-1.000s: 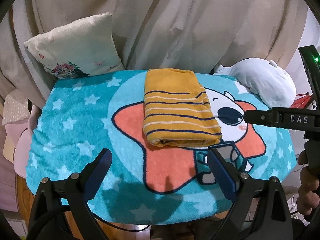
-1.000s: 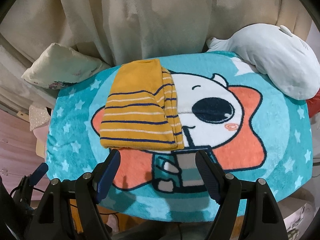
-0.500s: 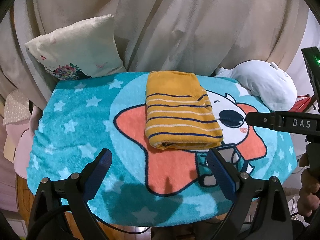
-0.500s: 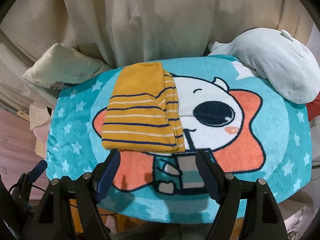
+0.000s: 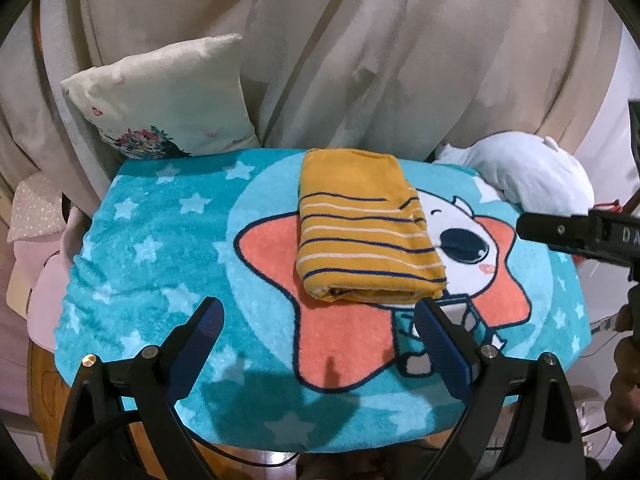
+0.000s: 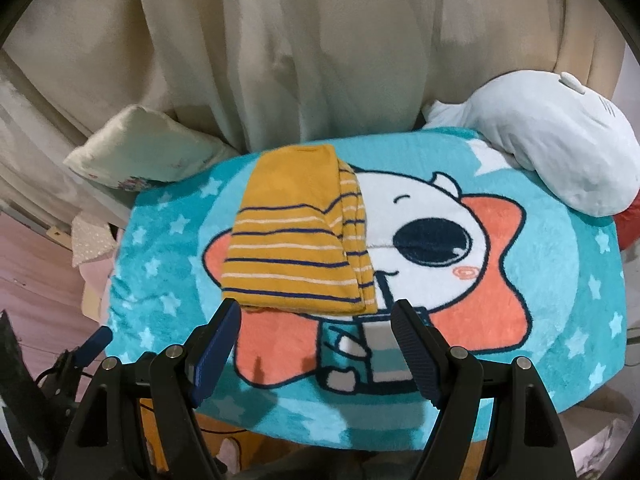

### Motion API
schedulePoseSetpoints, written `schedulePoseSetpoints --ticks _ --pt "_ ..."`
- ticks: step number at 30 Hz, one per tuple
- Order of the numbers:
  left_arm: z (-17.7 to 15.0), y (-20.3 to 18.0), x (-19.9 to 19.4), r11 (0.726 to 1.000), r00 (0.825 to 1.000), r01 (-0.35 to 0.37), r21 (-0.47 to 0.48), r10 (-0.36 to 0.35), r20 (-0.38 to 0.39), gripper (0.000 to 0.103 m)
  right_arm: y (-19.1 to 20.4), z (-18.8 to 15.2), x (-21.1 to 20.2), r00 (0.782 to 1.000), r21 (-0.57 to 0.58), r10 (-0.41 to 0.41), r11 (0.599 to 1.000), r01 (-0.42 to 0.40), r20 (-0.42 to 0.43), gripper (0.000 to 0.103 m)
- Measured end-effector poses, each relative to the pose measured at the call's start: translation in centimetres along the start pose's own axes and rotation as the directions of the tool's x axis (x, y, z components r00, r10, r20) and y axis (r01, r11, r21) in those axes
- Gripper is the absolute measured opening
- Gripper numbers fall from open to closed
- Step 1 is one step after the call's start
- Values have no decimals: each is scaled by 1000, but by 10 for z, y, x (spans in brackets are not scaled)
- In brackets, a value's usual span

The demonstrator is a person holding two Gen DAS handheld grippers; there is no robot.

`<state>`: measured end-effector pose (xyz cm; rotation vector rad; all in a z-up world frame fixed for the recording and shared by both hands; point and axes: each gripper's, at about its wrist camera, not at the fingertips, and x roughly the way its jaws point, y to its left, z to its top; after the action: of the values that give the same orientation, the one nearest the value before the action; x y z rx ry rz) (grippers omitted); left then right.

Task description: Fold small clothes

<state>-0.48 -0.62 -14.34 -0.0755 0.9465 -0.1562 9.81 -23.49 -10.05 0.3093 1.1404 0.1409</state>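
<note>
On blanket (image 5: 160,240) lies folded garment (image 5: 364,228) (mustard, striped).

1. The left gripper (image 5: 318,312) has two black plastic arms tipped with ribbed blue pads (image 5: 440,344).
2. Silver screws sit on its arms, with one brass-coloured screw at far left.
3. The right gripper (image 6: 316,312) is built alike, in black with blue pads.
4. Seen side-on, its black bar carries white letters.
5. Black cables trail beneath.
</note>
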Motion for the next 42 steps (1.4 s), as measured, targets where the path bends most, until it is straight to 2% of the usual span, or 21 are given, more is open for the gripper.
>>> schedulePoseSetpoints --ticks 3,7,20,24,34,42 --pt "1 5 -6 999 1000 27 -25 -26 6 96 0 -5 -10 999 -24 -33 999 33 30 81" --pt "1 7 -13 1000 1000 16 -3 -16 15 96 3 -16 -21 997 -40 -55 998 58 58 81" --pt "-6 29 -17 999 998 -47 21 48 -37 96 30 -39 -21 995 -64 -71 995 75 65 81" --pt "-7 32 -16 999 998 -44 15 44 -45 96 32 -41 -22 995 -52 -76 995 80 67 81" --pt "-4 30 -19 999 999 -44 14 44 -21 96 38 -29 -16 995 -85 -77 993 82 64 81" --pt "9 24 -12 998 998 -54 23 54 -34 96 40 -10 -5 996 -85 -64 994 68 55 81"
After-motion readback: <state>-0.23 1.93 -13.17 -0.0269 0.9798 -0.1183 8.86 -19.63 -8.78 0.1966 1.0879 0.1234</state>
